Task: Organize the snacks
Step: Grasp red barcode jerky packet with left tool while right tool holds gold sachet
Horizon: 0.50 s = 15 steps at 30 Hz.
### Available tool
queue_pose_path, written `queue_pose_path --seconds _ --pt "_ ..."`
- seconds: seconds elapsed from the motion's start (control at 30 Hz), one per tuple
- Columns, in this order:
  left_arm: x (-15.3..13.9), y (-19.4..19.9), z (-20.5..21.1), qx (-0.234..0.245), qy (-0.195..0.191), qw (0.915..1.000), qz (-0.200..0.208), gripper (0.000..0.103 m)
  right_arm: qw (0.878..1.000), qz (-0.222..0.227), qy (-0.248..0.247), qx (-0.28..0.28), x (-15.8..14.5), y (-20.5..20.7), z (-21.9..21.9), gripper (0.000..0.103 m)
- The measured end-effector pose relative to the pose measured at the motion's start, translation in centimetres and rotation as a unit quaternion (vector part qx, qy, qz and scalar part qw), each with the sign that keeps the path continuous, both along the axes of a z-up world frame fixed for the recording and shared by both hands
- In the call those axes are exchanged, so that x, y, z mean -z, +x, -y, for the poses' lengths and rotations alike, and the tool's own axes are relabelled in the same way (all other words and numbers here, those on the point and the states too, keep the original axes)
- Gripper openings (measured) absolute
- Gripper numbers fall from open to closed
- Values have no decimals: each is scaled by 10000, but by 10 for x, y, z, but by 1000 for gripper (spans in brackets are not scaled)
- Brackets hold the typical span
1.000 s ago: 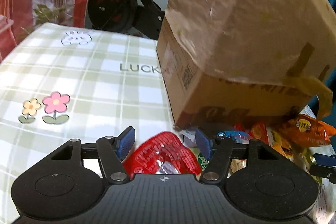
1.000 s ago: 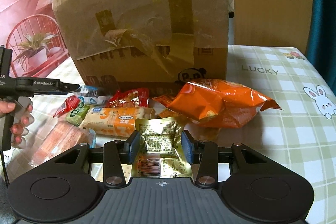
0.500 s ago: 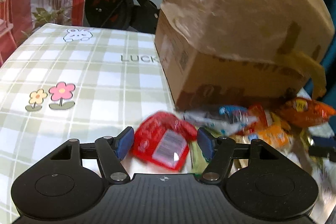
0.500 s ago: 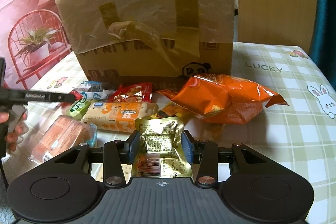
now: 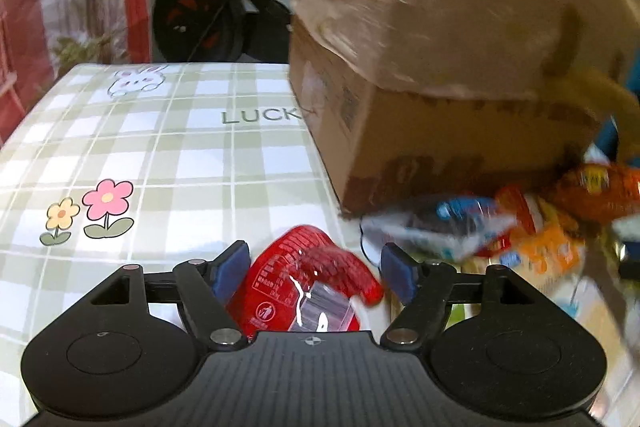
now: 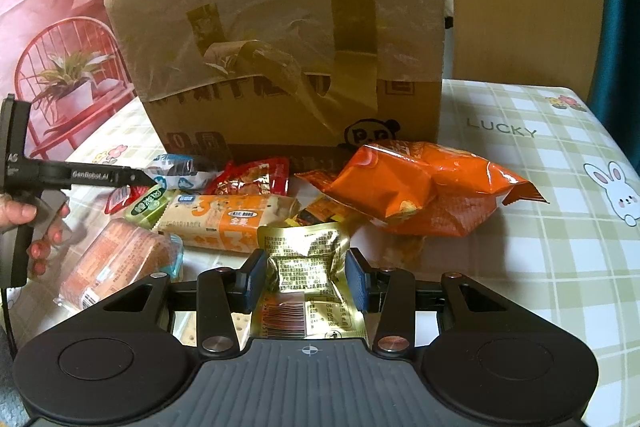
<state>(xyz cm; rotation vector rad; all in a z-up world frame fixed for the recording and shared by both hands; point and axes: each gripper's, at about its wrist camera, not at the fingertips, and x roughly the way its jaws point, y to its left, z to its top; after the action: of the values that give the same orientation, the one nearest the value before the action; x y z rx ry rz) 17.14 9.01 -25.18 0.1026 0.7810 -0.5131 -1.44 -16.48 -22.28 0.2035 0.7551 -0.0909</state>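
While the left gripper (image 5: 315,265) fingers gape around a red packet (image 5: 304,287) (untouched), the right gripper (image 6: 306,277) clamps a gold pouch (image 6: 308,267).

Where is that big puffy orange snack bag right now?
In the right wrist view, the orange snack bag lies on the checked tablecloth, right of centre, just in front of the cardboard box and beyond the gold packet.

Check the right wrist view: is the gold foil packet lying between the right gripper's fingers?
Yes, the gold foil packet sits between the right gripper fingers.
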Motion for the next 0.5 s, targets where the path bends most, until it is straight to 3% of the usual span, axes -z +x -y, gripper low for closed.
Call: queue_pose_path --seconds 0.13,0.2,0.23,0.27,0.4,0.47,0.5 --pt "2 -11 1 11 220 9996 179 73 10000 8 1 -30 1 1 -2 40" --pt "1 -14 2 -103 282 9993 218 64 10000 13 -23 -66 0 1 -4 40" --pt "-1 -17 0 -145 313 9991 257 49 10000 17 -35 -75 0 0 -5 40" --pt "-4 -18 -1 -153 233 9994 223 41 10000 24 -42 -81 0 0 -5 39" --pt "-8 -31 -4 -184 135 9996 166 33 9999 68 -85 -81 -2 -3 -5 40" --pt "-10 -40 -7 -286 91 9993 202 19 9999 96 -105 -83 -3 -4 -5 40" --pt "-12 -43 -9 -350 20 9992 203 19 9998 108 -118 -96 -4 -5 -5 40"
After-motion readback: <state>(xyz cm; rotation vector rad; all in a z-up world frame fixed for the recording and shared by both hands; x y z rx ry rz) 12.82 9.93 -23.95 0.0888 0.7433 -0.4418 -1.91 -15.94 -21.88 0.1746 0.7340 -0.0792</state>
